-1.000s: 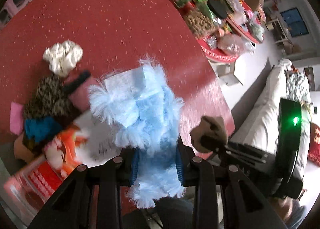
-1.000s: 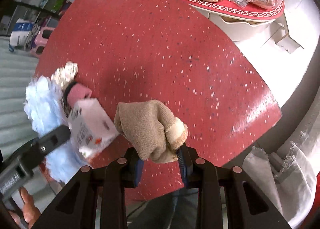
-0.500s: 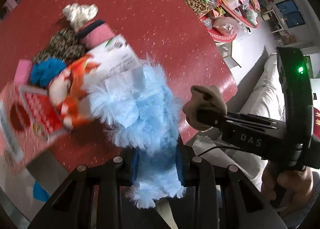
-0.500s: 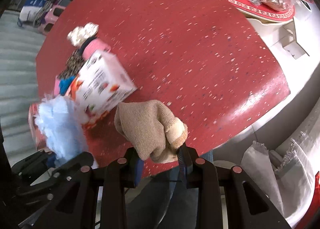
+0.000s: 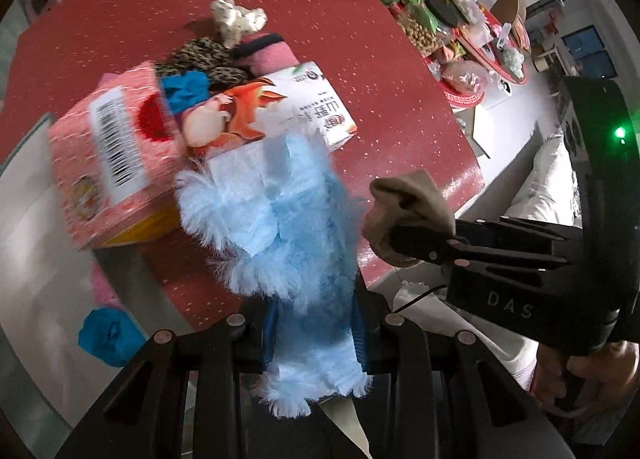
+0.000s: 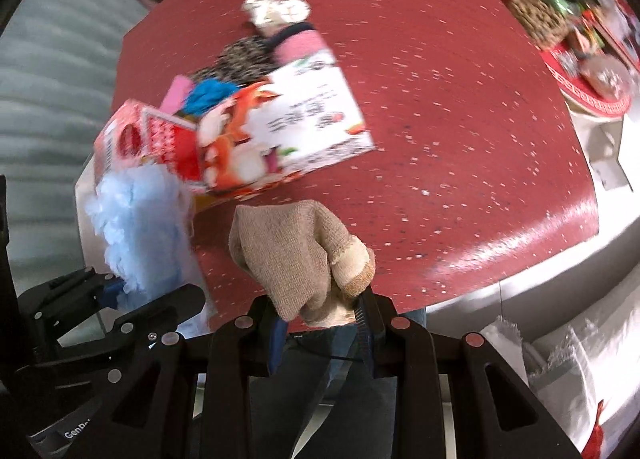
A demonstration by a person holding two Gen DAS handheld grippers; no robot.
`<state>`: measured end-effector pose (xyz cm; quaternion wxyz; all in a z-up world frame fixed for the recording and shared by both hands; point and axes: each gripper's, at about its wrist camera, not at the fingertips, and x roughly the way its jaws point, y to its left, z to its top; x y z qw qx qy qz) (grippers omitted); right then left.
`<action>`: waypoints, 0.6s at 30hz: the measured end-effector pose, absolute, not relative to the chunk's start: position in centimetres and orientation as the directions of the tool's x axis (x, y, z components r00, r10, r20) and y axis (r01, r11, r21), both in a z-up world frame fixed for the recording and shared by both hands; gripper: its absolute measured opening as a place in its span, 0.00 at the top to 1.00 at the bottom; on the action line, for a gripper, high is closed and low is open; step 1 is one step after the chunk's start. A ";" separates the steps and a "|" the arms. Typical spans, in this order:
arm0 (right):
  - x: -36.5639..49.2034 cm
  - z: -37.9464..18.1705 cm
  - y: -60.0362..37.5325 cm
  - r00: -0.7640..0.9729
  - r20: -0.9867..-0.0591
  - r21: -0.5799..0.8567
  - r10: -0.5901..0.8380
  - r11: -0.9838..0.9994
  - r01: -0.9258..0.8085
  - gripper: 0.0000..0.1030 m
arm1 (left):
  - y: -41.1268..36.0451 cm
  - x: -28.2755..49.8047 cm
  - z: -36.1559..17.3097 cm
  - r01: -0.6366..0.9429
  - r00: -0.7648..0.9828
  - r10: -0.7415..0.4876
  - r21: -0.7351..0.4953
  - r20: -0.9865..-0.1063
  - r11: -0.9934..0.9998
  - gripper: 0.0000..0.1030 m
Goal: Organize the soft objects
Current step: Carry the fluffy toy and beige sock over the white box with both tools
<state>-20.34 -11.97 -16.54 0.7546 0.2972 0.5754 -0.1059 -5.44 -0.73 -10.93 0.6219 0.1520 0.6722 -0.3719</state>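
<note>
Nearest in the left wrist view, the left gripper [image 5: 314, 333] has its fingers drawn close together and clamped on a fluffy light-blue cloth [image 5: 288, 219], which stands up out of the narrow gap and spreads wide above the pads. In the right wrist view the right gripper [image 6: 322, 319] is likewise nearly closed, its fingers pinching a folded tan knitted sock [image 6: 296, 255] that bulges up between them. The two grippers sit side by side, the sock to the right of the blue cloth, both above the near edge of a round red table [image 6: 440, 99].

Just beyond them on the table stand two cartons: a pink box with a barcode [image 5: 116, 155] on the left and a white box printed with an orange fox [image 6: 280, 127] touching it on the right. Behind the boxes lies a heap of soft things: a bright blue cloth [image 5: 186, 93], a leopard-print piece [image 5: 200, 59], a pink roll with a dark band [image 5: 266, 51], and farthest, a cream fuzzy bundle [image 5: 236, 19]. At the far right is a cluttered red tray of snacks [image 5: 472, 99].
</note>
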 end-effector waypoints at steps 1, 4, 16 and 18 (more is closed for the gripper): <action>-20.2 -16.4 -11.6 0.315 -0.931 0.324 0.182 0.807 0.493 0.70 | -0.6 -5.5 -10.8 0.665 -0.176 -0.263 -0.312 -0.949 0.679 0.68; -19.7 -15.7 -10.2 0.317 -0.931 0.319 0.182 0.828 0.462 0.70 | 0.5 -5.4 -10.2 0.656 -0.160 -0.279 -0.313 -0.947 0.686 0.68; -17.4 -12.6 -4.6 0.335 -0.919 0.315 0.208 0.898 0.307 0.70 | 6.2 -4.4 -7.8 0.587 -0.065 -0.322 -0.297 -0.945 0.754 0.68; -17.0 -12.2 -3.6 0.338 -0.918 0.306 0.206 0.911 0.276 0.70 | 7.2 -4.1 -7.6 0.568 -0.054 -0.322 -0.294 -0.945 0.769 0.68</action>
